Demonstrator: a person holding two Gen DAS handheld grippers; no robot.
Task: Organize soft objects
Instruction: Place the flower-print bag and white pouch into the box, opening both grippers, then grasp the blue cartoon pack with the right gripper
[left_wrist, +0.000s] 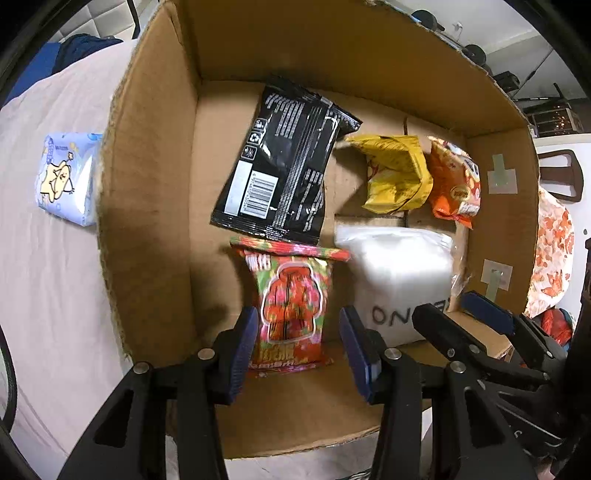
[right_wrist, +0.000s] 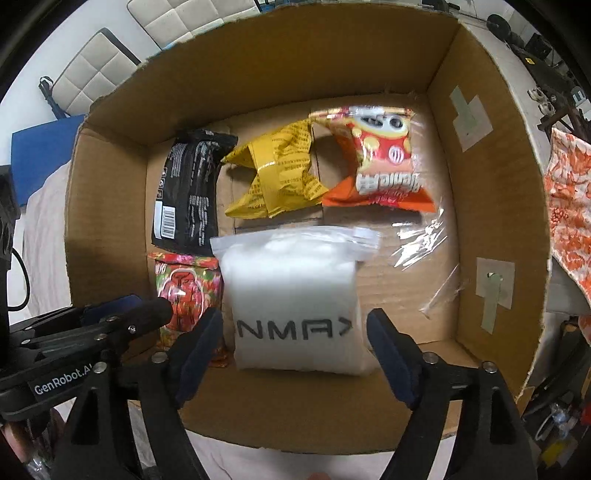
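Observation:
A cardboard box (left_wrist: 147, 206) (right_wrist: 110, 229) holds soft packs. A red-green candy bag (left_wrist: 291, 306) (right_wrist: 184, 291) lies at the near left; my left gripper (left_wrist: 298, 339) is open around it, fingers on either side, apart from it. A white padded bag with black letters (left_wrist: 399, 273) (right_wrist: 295, 295) lies beside it; my right gripper (right_wrist: 295, 354) is open around its near end. Behind lie a black packet (left_wrist: 284, 166) (right_wrist: 192, 192), a yellow packet (left_wrist: 399, 173) (right_wrist: 277, 173) and an orange-red snack bag (left_wrist: 458, 181) (right_wrist: 380, 158).
A light-blue star-print pack (left_wrist: 66, 177) lies outside the box on the pale bedsheet (left_wrist: 44, 277). An orange-patterned cloth (right_wrist: 569, 206) hangs right of the box. Crinkled clear film (right_wrist: 424, 240) lies on the box floor. The right gripper also shows in the left wrist view (left_wrist: 461, 314).

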